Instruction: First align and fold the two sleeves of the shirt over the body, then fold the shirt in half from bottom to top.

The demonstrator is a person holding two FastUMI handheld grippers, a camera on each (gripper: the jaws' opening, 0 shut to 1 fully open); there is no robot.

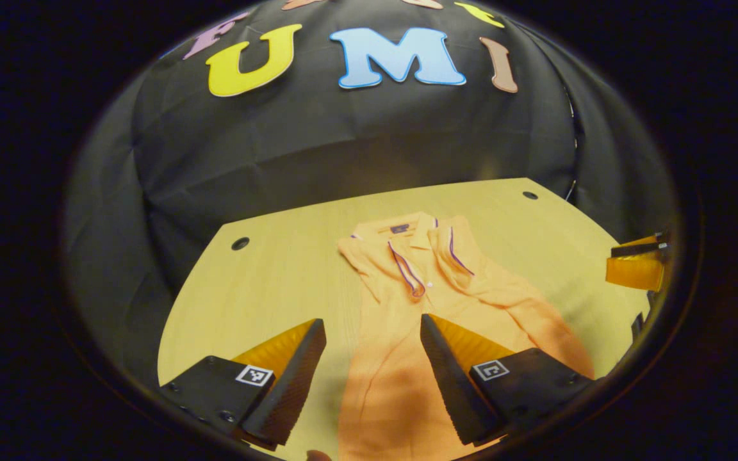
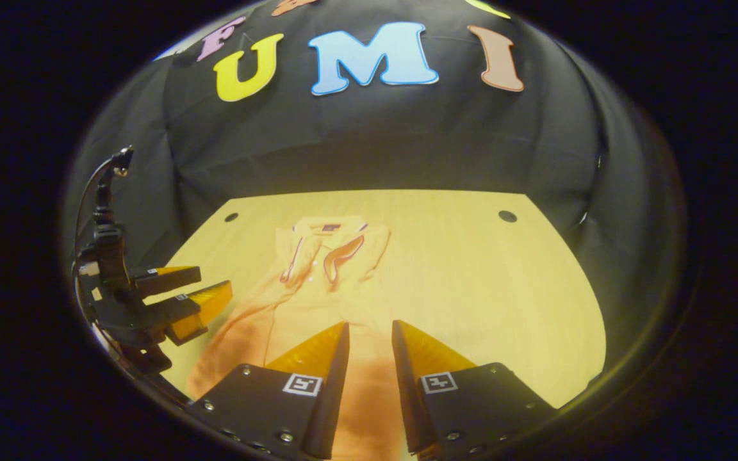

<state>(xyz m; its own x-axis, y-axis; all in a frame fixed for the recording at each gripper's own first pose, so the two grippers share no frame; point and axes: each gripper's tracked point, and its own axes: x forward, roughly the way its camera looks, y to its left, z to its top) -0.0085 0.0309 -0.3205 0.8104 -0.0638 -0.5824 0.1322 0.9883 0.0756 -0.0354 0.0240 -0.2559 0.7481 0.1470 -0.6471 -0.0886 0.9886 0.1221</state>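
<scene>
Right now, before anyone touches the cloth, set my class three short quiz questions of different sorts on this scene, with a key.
1. True or false: the shirt lies with its collar toward the booth wall.
2. The left gripper hangs with its fingers: A) pressed on cloth B) apart above the shirt C) around a sleeve.
3. Fill in: the shirt rests on a wooden ____.

Key: 1 true. 2 B; the right gripper is also open above the shirt. 3 table.

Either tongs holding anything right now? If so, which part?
Nothing held. Left tongs and right tongs both hover with jaws apart above the orange collared polo shirt lying on the light wooden table.
</scene>
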